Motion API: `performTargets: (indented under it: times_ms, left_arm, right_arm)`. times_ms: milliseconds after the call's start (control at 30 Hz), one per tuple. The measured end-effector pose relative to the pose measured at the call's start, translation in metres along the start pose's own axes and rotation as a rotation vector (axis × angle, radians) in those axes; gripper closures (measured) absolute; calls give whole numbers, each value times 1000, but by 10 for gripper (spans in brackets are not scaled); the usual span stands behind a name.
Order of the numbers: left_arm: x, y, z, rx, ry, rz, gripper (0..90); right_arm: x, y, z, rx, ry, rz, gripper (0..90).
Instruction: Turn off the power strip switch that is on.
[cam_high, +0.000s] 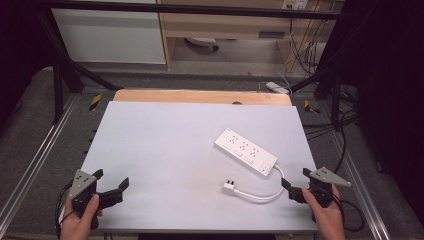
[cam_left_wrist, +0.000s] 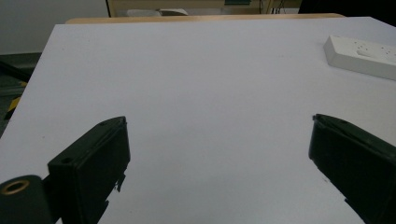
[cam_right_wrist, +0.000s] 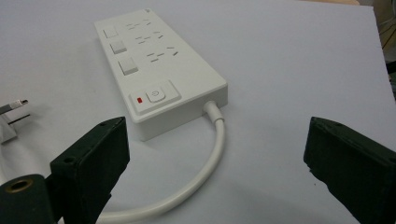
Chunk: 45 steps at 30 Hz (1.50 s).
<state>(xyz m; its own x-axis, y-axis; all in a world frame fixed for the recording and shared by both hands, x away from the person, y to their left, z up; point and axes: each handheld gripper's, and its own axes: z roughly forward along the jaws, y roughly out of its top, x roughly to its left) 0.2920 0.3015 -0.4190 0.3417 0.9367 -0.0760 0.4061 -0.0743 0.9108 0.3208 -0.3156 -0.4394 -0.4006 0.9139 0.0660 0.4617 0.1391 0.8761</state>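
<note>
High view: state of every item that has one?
Power strip: flat on the table, sockets up and empty, untouched.
Plug: unplugged, lying on the table.
Cord: looped, attached to the strip.
Left gripper: open, empty.
Right gripper: open, empty, near the cord.

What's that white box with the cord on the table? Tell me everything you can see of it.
It is a white power strip, a flat oblong block of what looks like plastic, lying face up and slantwise on the right part of the pale table. Its top carries three sets of socket holes, three square switches beside them and a power button with a small red mark at one end. From that end a thick white cord curves round to a white plug lying on the table. No gripper touches it.
</note>
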Motion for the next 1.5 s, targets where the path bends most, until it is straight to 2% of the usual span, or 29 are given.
performTargets:
  times_ms: [167,333,400,733,933,1267,1500]
  left_arm:
    - [-1,1,0,-5,-8,7,52]
    - [-1,0,1,-2,-12,1,51]
    - [-1,1,1,-3,-14,2,51]
    - [-2,1,1,-3,-18,7,51]
    - [-3,1,1,2,-23,11,51]
    - [-4,0,2,6,-27,17,51]
    - [-4,1,2,5,-26,17,51]
  right_arm:
    - [4,-1,2,-13,3,-41,60]
    - [4,-2,3,-20,16,-37,57]
    - [3,-2,3,-19,25,-23,56]
    - [3,-1,1,-40,52,-12,59]
    - [1,1,-2,-69,70,7,57]
    - [-1,4,-8,-128,74,26,56]
    - [-1,6,-10,-147,76,37,43]
